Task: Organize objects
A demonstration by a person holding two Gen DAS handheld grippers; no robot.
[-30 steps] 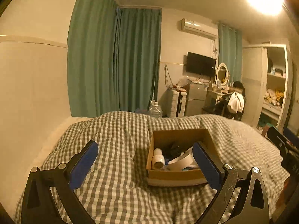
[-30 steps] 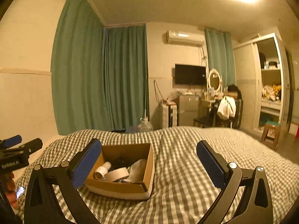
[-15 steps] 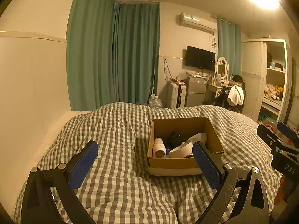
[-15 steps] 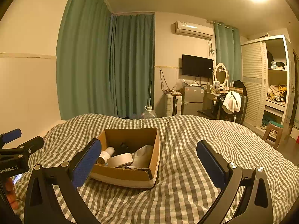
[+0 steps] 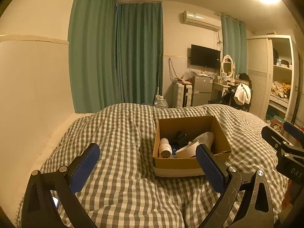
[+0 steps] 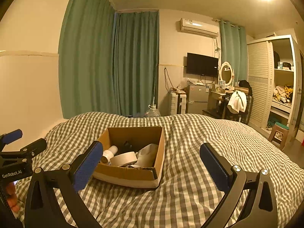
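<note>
Covering nearly the whole lower field of both views, a grey-and-white checked duvet (image 5: 121, 142) lies rumpled over the bed. Behind it hang tall green curtains (image 5: 117, 57), with a louvred white wardrobe (image 6: 266, 79) on the far right, its open shelves stuffed with clothes. Smaller furniture lines the far wall: a black television (image 5: 205, 57), a white air conditioner (image 6: 198, 27) above it, a small silver fridge (image 6: 197, 96), and a dressing table with an oval mirror (image 6: 226, 72).

On the duvet sits an open cardboard box (image 5: 178, 165), resting on the fabric with its top flaps gone from view. Inside it lie a white cylindrical bottle (image 5: 165, 148) on its side against the left wall, a roll of pale tape (image 6: 123, 158) near the front, a crumpled white bag or cloth (image 6: 148, 153) toward the right, and something black (image 5: 179, 137) at the back that I cannot identify.

The left gripper (image 5: 148, 165) hangs above the duvet, its blue-padded fingers spread wide and holding nothing, the right pad overlapping the box's front corner in the picture. The right gripper (image 6: 152, 163) is likewise spread wide and empty, the box just ahead of its left finger.
</note>
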